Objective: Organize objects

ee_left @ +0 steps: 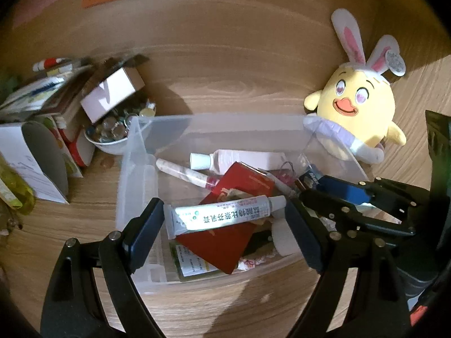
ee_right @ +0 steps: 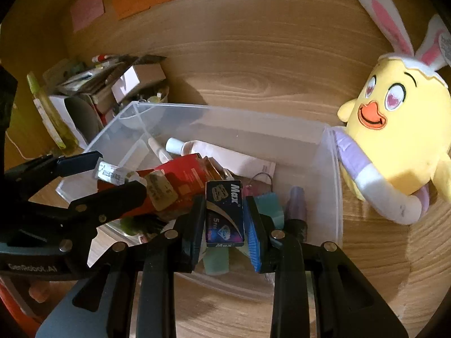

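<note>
Left tool [ee_left: 225, 219], jaws wide around an ointment tube [ee_left: 222, 215] it may be holding, and right tool [ee_right: 225, 214], clamped on a small blue Max box [ee_right: 224, 212], hover over the clear bin [ee_right: 335, 169], where each item should be released low inside.

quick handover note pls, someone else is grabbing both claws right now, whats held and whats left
Left claw: closed across the silver ointment tube with green print, held lengthwise over the clear plastic bin.
Right claw: shut on the small dark blue "Max" box, also above the bin.
Done: the pink tube with white cap, red packet and other small items lie in the bin.
Left: drop both held items in, then sort the pile of boxes beside the bin. The yellow plush chick with bunny ears sits outside.
</note>
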`<control>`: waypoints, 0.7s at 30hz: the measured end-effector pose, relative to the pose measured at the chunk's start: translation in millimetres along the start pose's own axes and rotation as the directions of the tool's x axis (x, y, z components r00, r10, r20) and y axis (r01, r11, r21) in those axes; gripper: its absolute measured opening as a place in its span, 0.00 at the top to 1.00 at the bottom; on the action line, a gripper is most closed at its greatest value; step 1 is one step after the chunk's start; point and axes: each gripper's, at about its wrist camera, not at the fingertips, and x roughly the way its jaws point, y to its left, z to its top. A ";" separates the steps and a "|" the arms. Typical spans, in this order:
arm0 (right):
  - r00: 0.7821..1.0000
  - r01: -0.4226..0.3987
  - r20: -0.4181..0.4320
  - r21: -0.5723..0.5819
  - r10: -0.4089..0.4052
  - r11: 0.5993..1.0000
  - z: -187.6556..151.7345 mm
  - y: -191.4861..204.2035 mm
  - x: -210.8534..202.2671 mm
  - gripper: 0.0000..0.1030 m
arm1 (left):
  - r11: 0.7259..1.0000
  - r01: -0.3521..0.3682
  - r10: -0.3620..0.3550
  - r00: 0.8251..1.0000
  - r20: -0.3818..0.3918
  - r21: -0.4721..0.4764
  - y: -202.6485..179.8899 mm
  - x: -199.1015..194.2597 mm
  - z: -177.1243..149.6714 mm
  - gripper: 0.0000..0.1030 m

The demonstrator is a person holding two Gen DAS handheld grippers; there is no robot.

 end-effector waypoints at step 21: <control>0.995 0.009 0.095 -0.037 -0.006 0.999 -6.9 12.3 -58.3 0.55 | 0.999 0.036 -0.037 0.993 0.112 0.012 -4.5 -56.2 -6.2 0.08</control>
